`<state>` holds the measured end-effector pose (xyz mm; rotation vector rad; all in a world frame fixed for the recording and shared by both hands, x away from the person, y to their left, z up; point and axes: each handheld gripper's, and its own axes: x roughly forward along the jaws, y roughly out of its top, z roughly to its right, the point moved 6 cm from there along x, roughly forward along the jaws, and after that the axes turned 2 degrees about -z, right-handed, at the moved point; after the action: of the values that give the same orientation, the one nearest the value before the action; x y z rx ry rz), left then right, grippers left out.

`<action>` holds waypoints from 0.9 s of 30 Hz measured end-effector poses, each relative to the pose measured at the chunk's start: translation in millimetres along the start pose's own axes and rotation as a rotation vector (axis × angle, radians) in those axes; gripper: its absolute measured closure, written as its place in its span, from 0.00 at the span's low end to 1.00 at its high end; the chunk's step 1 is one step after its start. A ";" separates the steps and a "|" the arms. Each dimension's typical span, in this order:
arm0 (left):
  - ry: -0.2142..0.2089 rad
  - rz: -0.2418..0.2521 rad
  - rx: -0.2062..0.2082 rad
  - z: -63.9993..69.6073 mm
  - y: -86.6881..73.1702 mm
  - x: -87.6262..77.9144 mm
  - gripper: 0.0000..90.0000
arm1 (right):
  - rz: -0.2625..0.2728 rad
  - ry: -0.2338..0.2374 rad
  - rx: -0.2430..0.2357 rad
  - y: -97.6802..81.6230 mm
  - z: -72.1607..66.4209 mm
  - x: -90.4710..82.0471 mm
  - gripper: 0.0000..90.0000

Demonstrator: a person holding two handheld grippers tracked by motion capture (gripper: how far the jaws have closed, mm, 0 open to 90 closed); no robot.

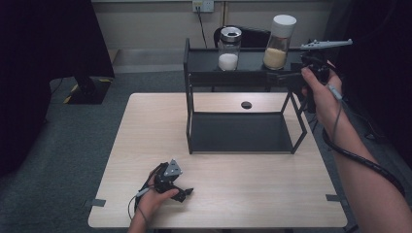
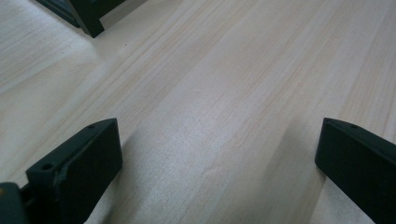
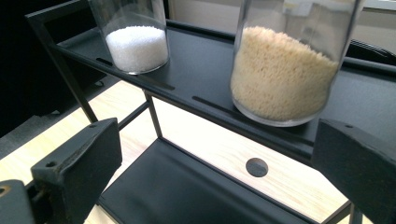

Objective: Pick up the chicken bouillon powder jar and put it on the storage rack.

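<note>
Risk: right gripper, jaws wide open at upper right beside the beige-grain jar on the rack's top shelf, could tip it on a high grip; left gripper open, idle lower left.

High view looks down and forward over the whole surface and the rack. Left gripper view skims close over bare wood, catching a rack corner. Right gripper view sits close to the rack's top shelf, sharing both jars with the high view.
</note>
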<state>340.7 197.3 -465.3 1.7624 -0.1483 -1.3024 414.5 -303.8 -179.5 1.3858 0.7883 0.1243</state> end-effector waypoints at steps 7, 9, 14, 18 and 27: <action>0.000 0.001 -0.001 0.1 -0.1 0.0 0.00 | -0.007 0.018 0.005 -14.1 -1.1 4.8 0.01; 0.000 0.001 -0.001 0.1 0.0 0.0 0.00 | -0.008 0.019 0.008 -18.1 -1.6 6.1 0.01; 0.000 0.000 0.000 0.0 0.0 0.0 0.00 | -0.012 0.031 0.005 -27.2 -3.1 8.7 0.01; 0.000 0.001 0.000 0.1 -0.1 0.1 0.00 | -0.013 0.045 0.006 -35.5 -5.6 11.6 0.01; 0.000 0.001 0.000 0.1 -0.1 0.1 0.00 | -0.024 0.076 0.004 -53.6 -11.7 21.9 0.01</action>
<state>340.6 197.3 -465.4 1.7624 -0.1483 -1.3016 404.8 -294.7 -237.1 1.3816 0.8681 0.1578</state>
